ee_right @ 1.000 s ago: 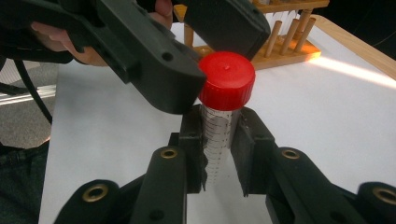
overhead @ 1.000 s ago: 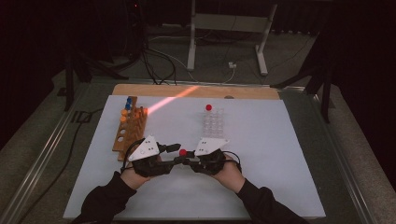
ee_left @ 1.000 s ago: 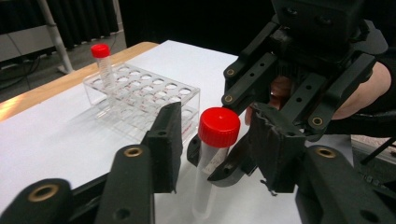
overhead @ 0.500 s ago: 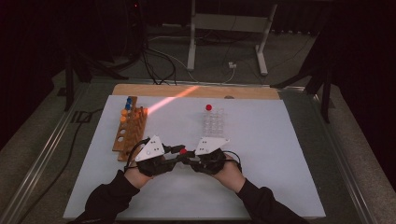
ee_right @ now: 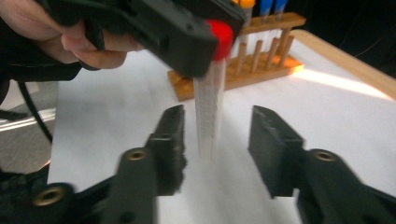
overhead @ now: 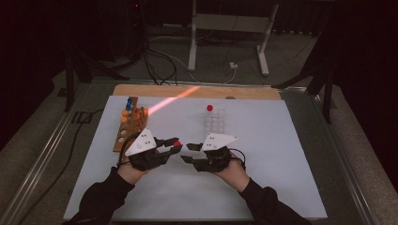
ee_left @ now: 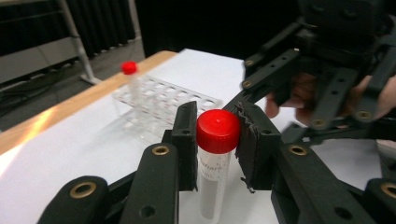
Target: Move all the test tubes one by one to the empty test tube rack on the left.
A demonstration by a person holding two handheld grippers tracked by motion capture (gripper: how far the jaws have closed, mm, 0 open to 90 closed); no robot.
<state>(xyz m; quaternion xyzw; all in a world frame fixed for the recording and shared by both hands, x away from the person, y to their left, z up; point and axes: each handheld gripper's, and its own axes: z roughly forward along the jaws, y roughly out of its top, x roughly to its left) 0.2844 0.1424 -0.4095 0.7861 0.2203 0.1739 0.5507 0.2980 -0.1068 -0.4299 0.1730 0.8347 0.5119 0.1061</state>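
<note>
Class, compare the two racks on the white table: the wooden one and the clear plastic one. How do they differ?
The wooden rack is brown and opaque; the clear plastic rack is see-through. The wooden rack stands at the table's left side and holds orange- and blue-capped tubes; the clear plastic rack sits nearer the middle with one red-capped tube. Both hold tubes upright.

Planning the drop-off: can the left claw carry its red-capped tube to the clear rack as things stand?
Probably yes. The left claw grips the red-capped tube at the cap; the right claw has just opened off it, and bare table lies toward the clear rack.
</note>
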